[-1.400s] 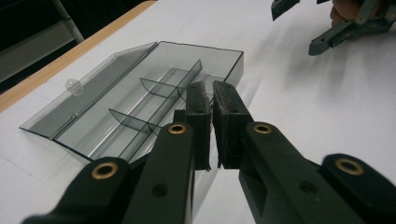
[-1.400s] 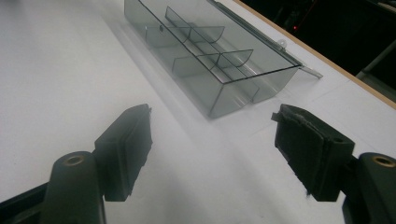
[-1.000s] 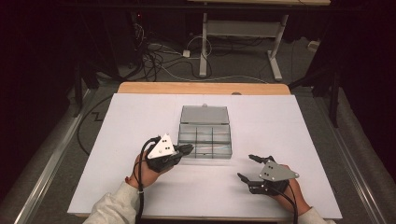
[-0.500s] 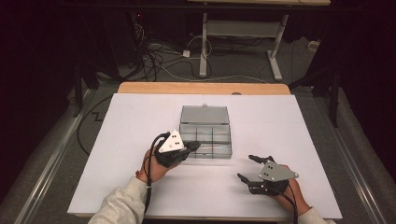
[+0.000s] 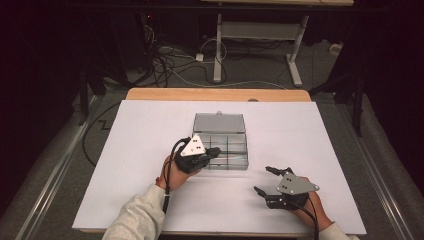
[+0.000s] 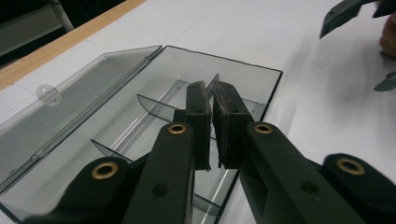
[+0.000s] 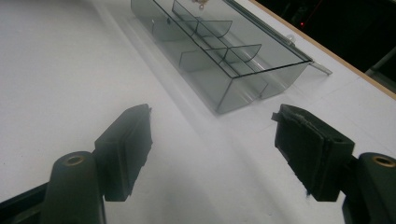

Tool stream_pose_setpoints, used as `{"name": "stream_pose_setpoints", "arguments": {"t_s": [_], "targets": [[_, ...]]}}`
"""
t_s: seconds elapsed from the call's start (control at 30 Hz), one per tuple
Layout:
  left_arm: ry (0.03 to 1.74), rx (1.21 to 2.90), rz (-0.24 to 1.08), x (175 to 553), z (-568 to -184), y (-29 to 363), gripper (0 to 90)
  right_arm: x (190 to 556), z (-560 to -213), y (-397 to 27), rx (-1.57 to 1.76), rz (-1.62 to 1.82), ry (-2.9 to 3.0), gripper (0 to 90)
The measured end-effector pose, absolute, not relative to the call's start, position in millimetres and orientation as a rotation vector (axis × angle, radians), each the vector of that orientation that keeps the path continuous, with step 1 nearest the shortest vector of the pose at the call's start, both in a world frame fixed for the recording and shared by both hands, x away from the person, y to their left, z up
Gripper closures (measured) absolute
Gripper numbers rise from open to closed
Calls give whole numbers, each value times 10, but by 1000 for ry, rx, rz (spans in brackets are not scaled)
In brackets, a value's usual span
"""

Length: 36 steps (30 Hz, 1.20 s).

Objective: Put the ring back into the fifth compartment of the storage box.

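Since the earlier frames the left gripper [image 5: 214,153] has slid rightward and slightly down, from the near-left corner of the organiser box [image 5: 235,159] to a spot over its near-left compartments, while the right gripper [image 5: 266,181] has kept its place on the near right of the sheet. Largest in the scene is the white table sheet [image 5: 325,145], which covers nearly the whole table and leaves a wooden edge [image 5: 165,94] bare along the far side. At its middle sits the organiser box, a clear smoky-grey tray split by thin dividers [image 6: 154,103] into small cells, its lid [image 5: 219,123] laid open flat on the far side. In the left gripper view the box wall [image 6: 273,91] runs just beyond the jaws, and the pads [image 6: 198,122] stand almost together with only a thin slit between them; nothing can be seen in that slit, so I cannot tell whether some tiny piece is pinched there. The right gripper's jaws are spread wide with only bare sheet between them, the box [image 7: 233,70] well apart on their far side. A small pale item [image 7: 201,5] lies at the box's distant end in that view, too small to identify. My reading is that the left hand has come in to work inside a cell, either placing or fetching something small, and the right is idle.
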<state>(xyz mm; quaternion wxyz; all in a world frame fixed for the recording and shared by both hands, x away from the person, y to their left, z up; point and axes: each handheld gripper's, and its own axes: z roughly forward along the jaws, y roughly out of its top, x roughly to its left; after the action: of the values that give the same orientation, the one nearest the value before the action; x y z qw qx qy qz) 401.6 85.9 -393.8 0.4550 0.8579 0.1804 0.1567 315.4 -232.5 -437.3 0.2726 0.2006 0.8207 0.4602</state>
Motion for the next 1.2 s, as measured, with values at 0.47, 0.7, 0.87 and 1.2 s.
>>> {"name": "stream_pose_setpoints", "arguments": {"t_s": [0.47,0.7,0.87,1.2], "targets": [[468,2172,396,4114,-4076,731,831,3159,-4397,-2323,522,1213,2223,281],[469,2164,418,4101,-4049,754,795,3153,-4396,-2314,507,1211,2224,281],[454,2167,453,4065,-4004,773,794,3156,-4385,-2331,524,1221,2215,281],[390,2167,561,3910,-3860,820,539,3150,-4359,-2356,533,1233,2194,281]]}}
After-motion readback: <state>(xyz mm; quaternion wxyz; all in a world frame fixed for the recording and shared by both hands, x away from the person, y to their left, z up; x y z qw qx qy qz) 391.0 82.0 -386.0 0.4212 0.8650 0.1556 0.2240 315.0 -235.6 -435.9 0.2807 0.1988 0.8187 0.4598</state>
